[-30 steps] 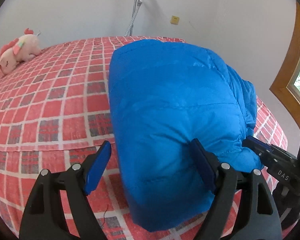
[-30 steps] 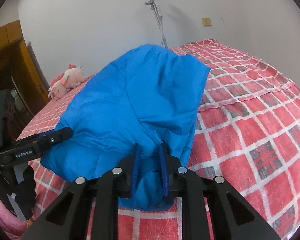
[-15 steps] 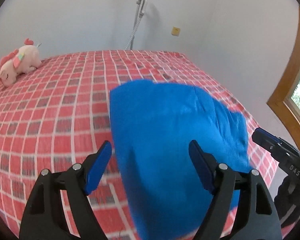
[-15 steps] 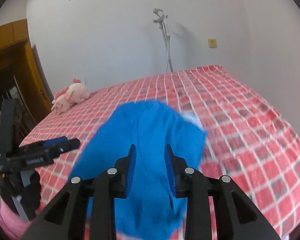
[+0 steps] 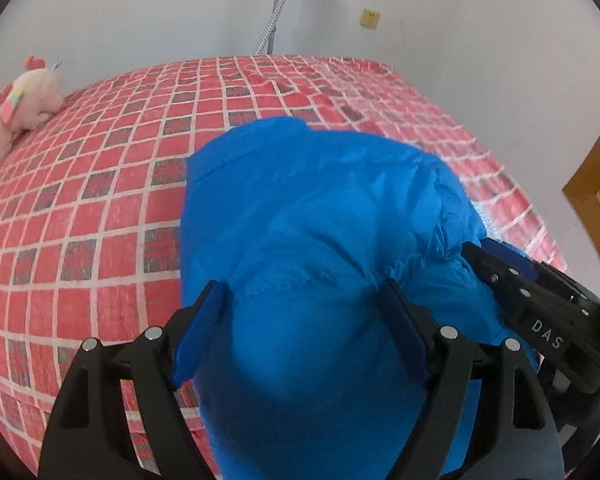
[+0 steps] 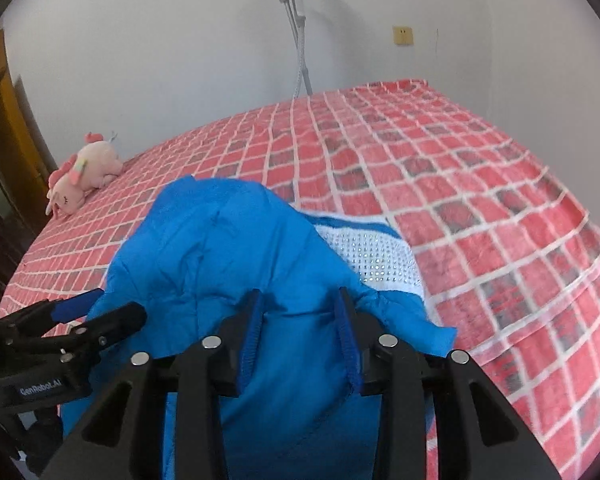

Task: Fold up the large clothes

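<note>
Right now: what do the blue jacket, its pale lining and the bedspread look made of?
Blue jacket: likely nylon or polyester shell, slight sheen, stitched and puffy, so probably padded.
Pale lining: white fabric with a grid of shiny dots; mesh or print, unclear.
Bedspread: matte woven cloth, red-grey check, probably cotton.

Readable text, two items. In your left wrist view, the white letters "DAS" stand on the black body of your right tool (image 5: 500,268), at the right edge of the frame. In your right wrist view, the white lettering "GenRobot.AI" stands on the black body of your left tool (image 6: 96,316), at the lower left; the print is small and slightly soft. You have no other legible label, number or sign in either view.
</note>
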